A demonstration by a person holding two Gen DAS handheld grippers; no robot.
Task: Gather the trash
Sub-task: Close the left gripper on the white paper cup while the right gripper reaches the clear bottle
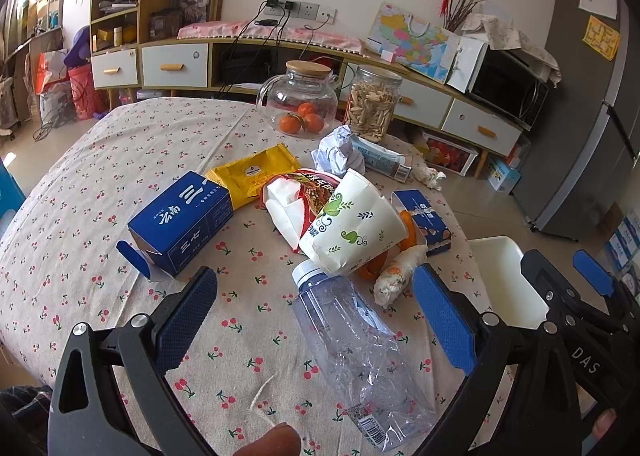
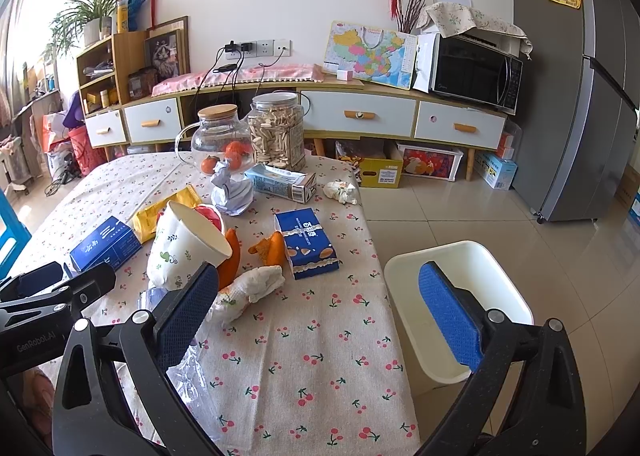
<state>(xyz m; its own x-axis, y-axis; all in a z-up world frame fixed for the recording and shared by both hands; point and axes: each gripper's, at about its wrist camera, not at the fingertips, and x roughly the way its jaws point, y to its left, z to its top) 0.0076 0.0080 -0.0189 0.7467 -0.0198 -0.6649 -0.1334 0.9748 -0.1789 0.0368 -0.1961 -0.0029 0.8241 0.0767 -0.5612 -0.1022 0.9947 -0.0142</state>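
Observation:
A crushed clear plastic bottle (image 1: pixel 356 352) lies on the cherry-print tablecloth between the fingers of my left gripper (image 1: pixel 320 324), which is open around it without touching. Beyond it lie a paper cup (image 1: pixel 352 223), a blue box (image 1: pixel 184 219), a yellow wrapper (image 1: pixel 252 175), a red noodle wrapper (image 1: pixel 308 183), orange peel (image 2: pixel 272 248), a crumpled tissue (image 2: pixel 252 284) and a small blue box (image 2: pixel 308 244). My right gripper (image 2: pixel 320 320) hangs open over the table's right edge, empty. A white bin (image 2: pixel 468 304) stands on the floor to the right of the table.
At the far end of the table stand a glass teapot with oranges (image 1: pixel 300 99), a jar of snacks (image 1: pixel 372 103), crumpled paper (image 1: pixel 338 151) and a flattened carton (image 2: pixel 280 181). A sideboard with a microwave (image 2: pixel 476 71) lines the wall, beside a fridge (image 2: pixel 592 95).

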